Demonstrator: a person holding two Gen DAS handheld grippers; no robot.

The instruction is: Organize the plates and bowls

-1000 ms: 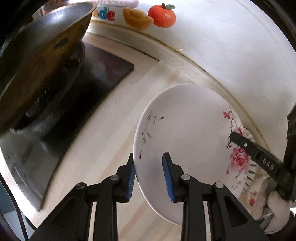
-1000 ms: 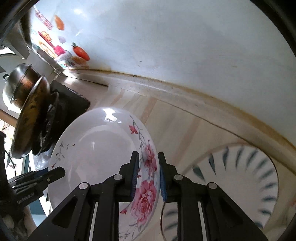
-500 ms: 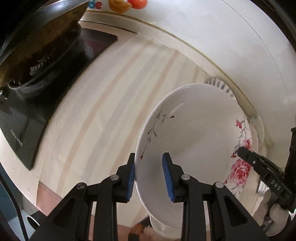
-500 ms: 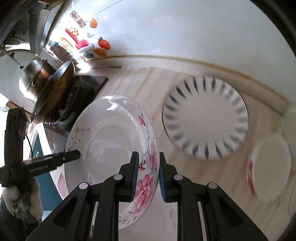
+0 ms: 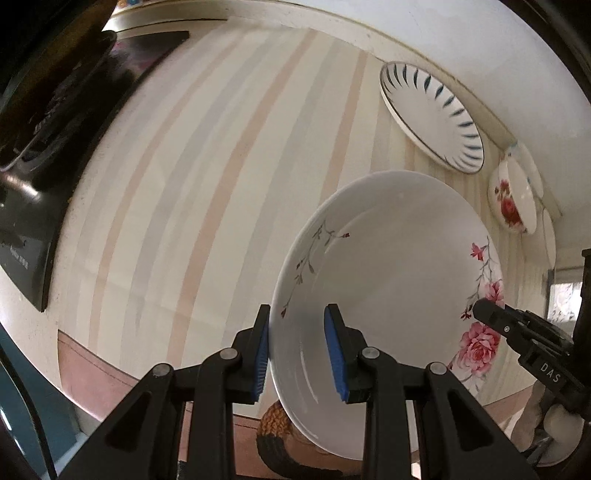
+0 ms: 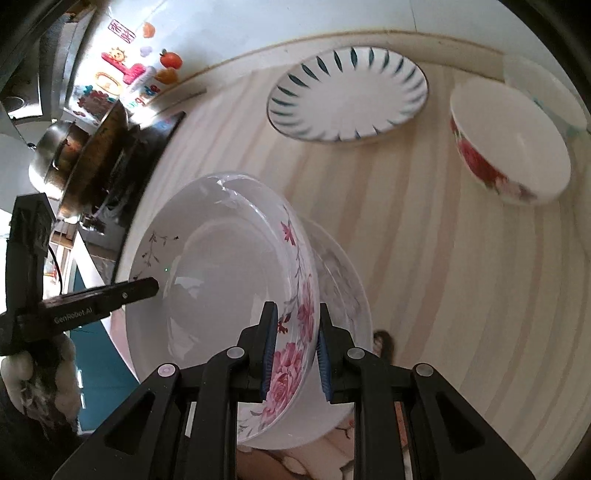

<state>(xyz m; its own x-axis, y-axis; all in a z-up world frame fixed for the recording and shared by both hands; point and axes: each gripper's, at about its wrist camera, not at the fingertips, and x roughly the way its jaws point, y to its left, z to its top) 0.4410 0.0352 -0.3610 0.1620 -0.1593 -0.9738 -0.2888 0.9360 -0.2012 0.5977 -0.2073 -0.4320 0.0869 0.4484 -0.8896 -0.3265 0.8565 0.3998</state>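
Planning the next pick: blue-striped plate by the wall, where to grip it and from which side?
Take the blue-striped plate by its rim, on the edge facing away from the wall. It lies flat on the counter, so only the thin raised rim offers a pinch: one finger under the lip, one on top. The far edge sits close to the wall, and the rose bowl crowds its right side.

In the right wrist view, a second dish (image 6: 343, 273) just behind the flowered plate (image 6: 221, 280) is mostly hidden by it. Far right of the right gripper (image 6: 293, 347), a pale bowl (image 6: 546, 96) is cut off by the lens rim. The wall stickers (image 6: 125, 70) are too blurred to read.
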